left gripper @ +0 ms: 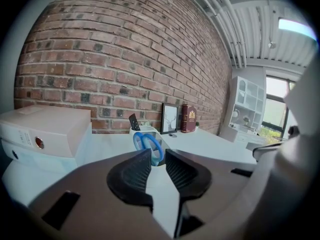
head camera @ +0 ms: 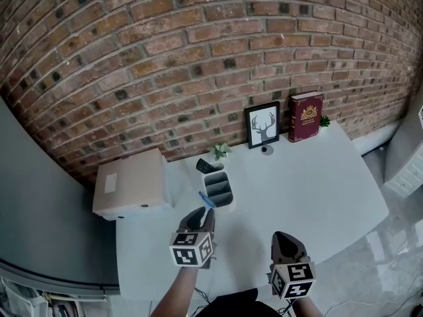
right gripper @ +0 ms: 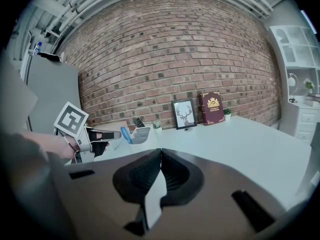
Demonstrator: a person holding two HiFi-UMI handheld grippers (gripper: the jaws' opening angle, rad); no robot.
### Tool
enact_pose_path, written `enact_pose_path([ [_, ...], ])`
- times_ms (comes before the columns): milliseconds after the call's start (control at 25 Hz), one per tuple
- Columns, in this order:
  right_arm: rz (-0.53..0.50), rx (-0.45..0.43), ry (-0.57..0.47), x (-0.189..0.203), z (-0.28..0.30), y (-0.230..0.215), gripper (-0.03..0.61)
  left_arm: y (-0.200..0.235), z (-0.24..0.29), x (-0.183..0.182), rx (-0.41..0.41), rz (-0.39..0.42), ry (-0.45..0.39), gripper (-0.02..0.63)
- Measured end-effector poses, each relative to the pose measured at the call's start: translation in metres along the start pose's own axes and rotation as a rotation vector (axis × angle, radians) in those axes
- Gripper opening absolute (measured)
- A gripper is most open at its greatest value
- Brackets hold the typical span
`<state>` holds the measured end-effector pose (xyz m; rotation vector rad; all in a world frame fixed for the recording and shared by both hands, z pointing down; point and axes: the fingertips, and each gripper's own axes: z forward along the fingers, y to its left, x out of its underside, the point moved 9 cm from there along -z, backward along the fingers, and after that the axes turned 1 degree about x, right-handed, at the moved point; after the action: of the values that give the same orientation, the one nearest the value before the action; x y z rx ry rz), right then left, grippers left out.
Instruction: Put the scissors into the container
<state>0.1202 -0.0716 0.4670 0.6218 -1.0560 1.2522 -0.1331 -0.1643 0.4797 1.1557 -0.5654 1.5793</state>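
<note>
The scissors' blue handles [head camera: 206,199] stick out ahead of my left gripper [head camera: 201,213], which is shut on the scissors with a narrow gap between its jaws. In the left gripper view the handle loops [left gripper: 148,146] stand just past the jaw tips [left gripper: 158,156], in front of the container [left gripper: 146,132]. The grey divided container [head camera: 219,190] stands on the white table, and the handles hover at its near-left edge. From the right gripper view, the scissors [right gripper: 125,134] hang beside the container [right gripper: 140,132]. My right gripper [head camera: 285,238] is shut and empty, nearer me and to the right.
A black remote [head camera: 205,166] stands in the container's far compartment, with a small plant [head camera: 220,150] behind it. A beige box [head camera: 130,183] sits left of the container. A deer picture [head camera: 262,125] and a red book [head camera: 306,116] lean on the brick wall.
</note>
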Motion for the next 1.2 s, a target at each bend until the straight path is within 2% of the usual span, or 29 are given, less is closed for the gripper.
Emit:
enact_pose_path([
  [640, -0.019, -0.026, -0.01, 0.005, -0.013, 0.006, 0.0, -0.013, -0.05, 0.046, -0.01, -0.006, 0.048, 0.066],
  [1200, -0.021, -0.034, -0.015, 0.007, -0.023, 0.005, 0.0, -0.022, -0.079, 0.054, -0.029, -0.007, 0.015, 0.025],
])
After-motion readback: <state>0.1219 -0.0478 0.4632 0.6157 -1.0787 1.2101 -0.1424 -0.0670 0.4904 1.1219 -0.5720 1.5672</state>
